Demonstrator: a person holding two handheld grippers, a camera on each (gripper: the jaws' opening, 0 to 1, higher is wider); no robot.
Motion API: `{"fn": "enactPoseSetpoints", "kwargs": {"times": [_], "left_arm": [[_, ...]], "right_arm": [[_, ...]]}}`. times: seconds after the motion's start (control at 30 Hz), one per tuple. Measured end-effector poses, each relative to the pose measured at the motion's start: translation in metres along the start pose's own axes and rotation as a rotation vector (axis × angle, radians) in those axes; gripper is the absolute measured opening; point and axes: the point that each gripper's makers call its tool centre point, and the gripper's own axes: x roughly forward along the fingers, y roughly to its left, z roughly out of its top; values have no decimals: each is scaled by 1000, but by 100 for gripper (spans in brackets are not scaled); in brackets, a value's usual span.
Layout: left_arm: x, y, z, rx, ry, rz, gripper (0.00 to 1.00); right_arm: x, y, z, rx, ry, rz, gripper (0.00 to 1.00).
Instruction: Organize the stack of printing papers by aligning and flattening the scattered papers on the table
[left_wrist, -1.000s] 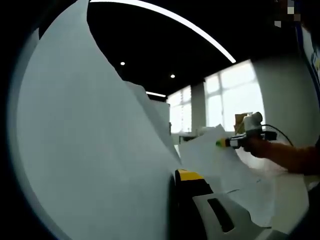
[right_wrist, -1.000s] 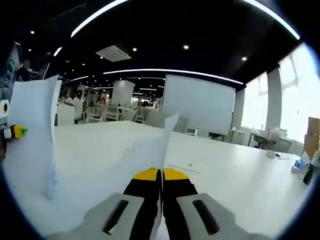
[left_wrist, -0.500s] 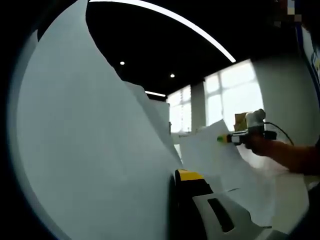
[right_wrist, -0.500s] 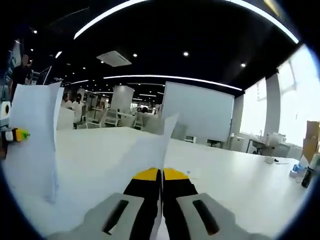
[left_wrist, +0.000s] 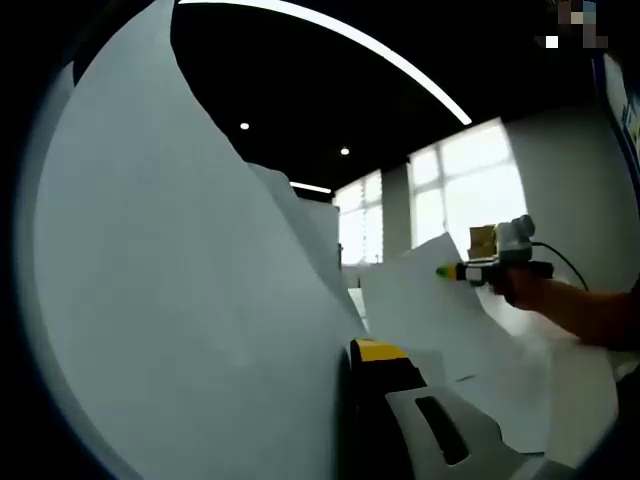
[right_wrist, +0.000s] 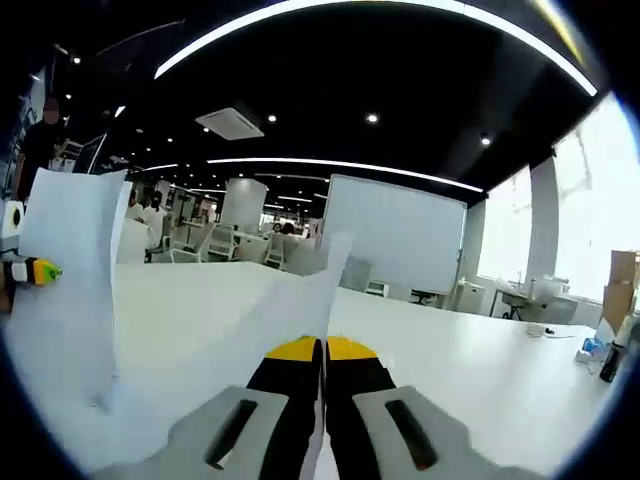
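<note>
Both my grippers clamp the papers off the table, left gripper pinching one edge, right gripper the other, probably so the sheets hang together and can be squared up.

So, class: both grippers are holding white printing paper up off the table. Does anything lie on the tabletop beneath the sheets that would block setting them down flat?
Nothing visible does. The white tabletop under the white printing paper looks bare; small items sit only at its far right edge.
</note>
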Motion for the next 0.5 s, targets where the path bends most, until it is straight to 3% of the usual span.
{"fn": "enactPoseSetpoints", "kwargs": {"times": [0.5], "left_arm": [[0, 1, -2, 0, 3, 2, 10]], "right_arm": [[-3, -1, 14, 17, -51, -7, 0]]}}
